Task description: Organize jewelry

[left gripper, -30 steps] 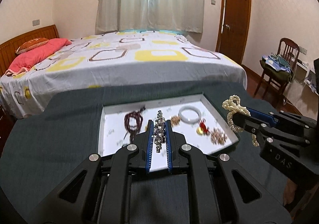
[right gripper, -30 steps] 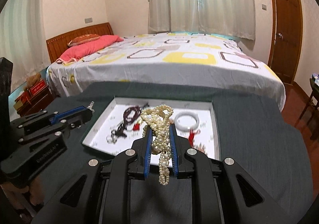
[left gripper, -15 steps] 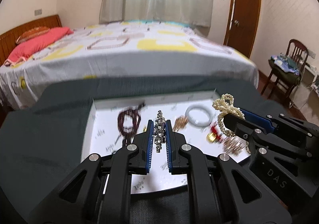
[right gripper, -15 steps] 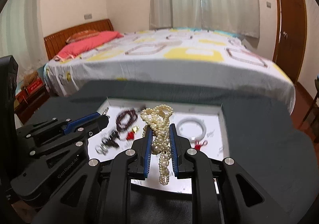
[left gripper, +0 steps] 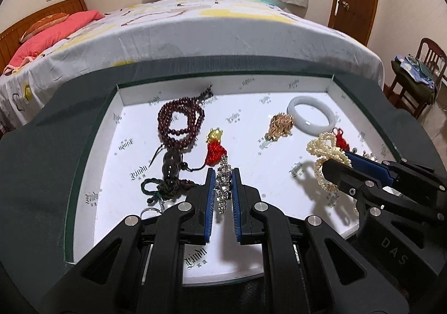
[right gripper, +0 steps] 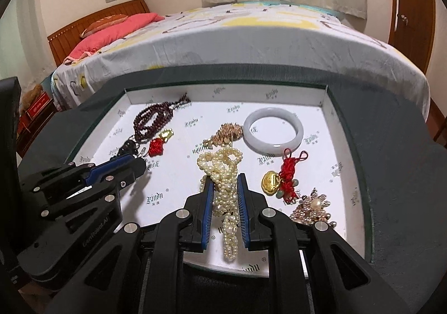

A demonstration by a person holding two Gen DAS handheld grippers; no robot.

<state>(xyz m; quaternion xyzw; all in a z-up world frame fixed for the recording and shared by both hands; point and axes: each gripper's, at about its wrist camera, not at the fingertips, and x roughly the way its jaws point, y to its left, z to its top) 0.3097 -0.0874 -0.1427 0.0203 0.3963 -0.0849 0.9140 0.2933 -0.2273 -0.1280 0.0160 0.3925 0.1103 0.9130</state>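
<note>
Right wrist view: my right hand-held gripper (right gripper: 223,196) pinches a limp, slippery pearl necklace (right gripper: 223,174) mid-bundle, its loops dangling loose.

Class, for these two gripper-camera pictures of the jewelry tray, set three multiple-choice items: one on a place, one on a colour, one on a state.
1. Where does the pale bangle lie in the white tray?
A. far right part
B. near left corner
C. outside it

2. What colour is the bead string at the far left?
A. green
B. dark red
C. white

3. What is the right hand-held gripper doing?
A. open, empty
B. shut on the pearl necklace
C. shut on the bangle

Answers:
1 A, it sits by the far right wall.
2 B, its beads are maroon.
3 B, pearls hang between its pads.
</note>
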